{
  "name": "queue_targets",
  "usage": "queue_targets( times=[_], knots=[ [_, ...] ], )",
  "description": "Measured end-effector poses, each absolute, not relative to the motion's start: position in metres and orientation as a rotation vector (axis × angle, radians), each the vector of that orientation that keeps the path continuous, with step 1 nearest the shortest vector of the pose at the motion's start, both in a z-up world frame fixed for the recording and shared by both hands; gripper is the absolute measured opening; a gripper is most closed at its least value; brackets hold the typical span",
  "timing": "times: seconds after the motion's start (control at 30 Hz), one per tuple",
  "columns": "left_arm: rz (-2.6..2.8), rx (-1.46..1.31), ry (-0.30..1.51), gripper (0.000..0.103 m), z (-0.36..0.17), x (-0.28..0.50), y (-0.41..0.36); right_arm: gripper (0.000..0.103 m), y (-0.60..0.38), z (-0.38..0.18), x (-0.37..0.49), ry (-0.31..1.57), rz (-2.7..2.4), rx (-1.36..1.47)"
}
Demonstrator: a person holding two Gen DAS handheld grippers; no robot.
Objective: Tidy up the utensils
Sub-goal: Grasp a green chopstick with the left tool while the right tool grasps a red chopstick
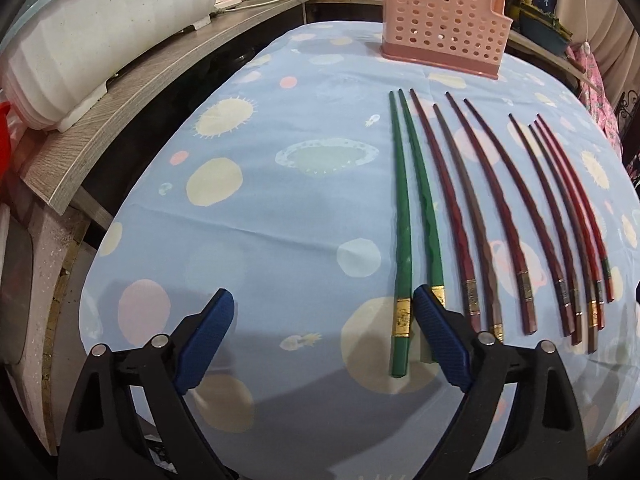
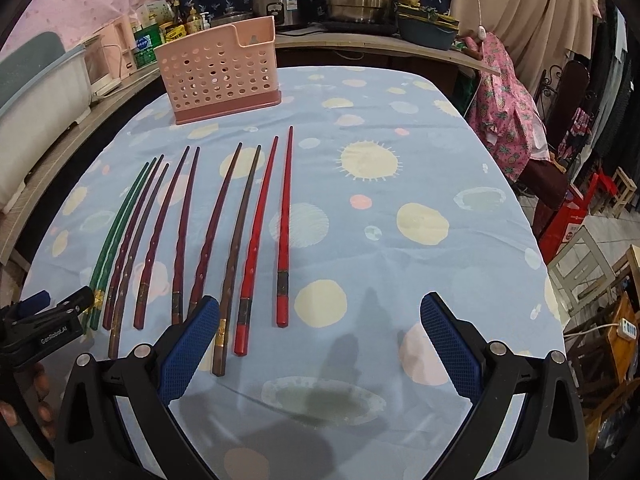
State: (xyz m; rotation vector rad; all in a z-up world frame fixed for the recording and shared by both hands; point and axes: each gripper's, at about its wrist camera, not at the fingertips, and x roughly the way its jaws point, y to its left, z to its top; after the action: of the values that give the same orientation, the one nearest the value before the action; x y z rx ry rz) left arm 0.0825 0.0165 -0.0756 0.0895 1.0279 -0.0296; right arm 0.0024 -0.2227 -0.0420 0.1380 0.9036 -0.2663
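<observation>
Green, maroon, brown and red chopsticks (image 2: 208, 236), each banded with gold near its thick end, lie side by side along the surface's (image 2: 400, 264) near-left part. A pink perforated holder (image 2: 220, 74) stands at the far-left edge. Left gripper (image 1: 322, 338) and right gripper (image 2: 316, 346) hold their jaws apart, empty.

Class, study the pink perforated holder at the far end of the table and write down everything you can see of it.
The pink holder looks like plastic: a boxy upright caddy whose pale walls are pierced by rows of round holes, set on a darker pink base. One top corner steps down into a notched section. It stands on the blue patterned tablecloth, beyond the row of chopsticks, touching none of them. No utensils show above its rim. Neither gripper is near it.
</observation>
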Motion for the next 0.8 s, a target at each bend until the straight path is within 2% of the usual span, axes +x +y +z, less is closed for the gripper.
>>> queue_targets(
  times=[0.13, 0.3, 0.5, 0.6, 0.73, 0.8],
  knots=[
    [-0.032, 0.078, 1.027, 0.084, -0.076, 0.083, 0.018, 0.088, -0.223, -0.046, 0.011, 0.910, -0.254, 0.134],
    [-0.048, 0.058, 1.026, 0.064, -0.074, 0.087, 0.018, 0.055, -0.231, -0.059, 0.025, 0.942, -0.234, 0.164],
    [-0.055, 0.037, 1.035, 0.058, -0.074, 0.091, 0.017, 0.033, -0.227, -0.067, 0.039, 0.956, -0.195, 0.159],
    [-0.063, 0.039, 1.038, 0.051, -0.074, 0.090, 0.014, 0.027, -0.223, -0.071, 0.043, 0.966, -0.166, 0.160],
    [-0.073, 0.040, 1.040, 0.046, -0.073, 0.088, 0.014, 0.025, -0.217, -0.074, 0.041, 0.955, -0.159, 0.130],
    [-0.082, 0.036, 1.043, 0.038, -0.072, 0.087, 0.015, 0.017, -0.219, -0.074, 0.040, 0.955, -0.158, 0.140]
  ],
)
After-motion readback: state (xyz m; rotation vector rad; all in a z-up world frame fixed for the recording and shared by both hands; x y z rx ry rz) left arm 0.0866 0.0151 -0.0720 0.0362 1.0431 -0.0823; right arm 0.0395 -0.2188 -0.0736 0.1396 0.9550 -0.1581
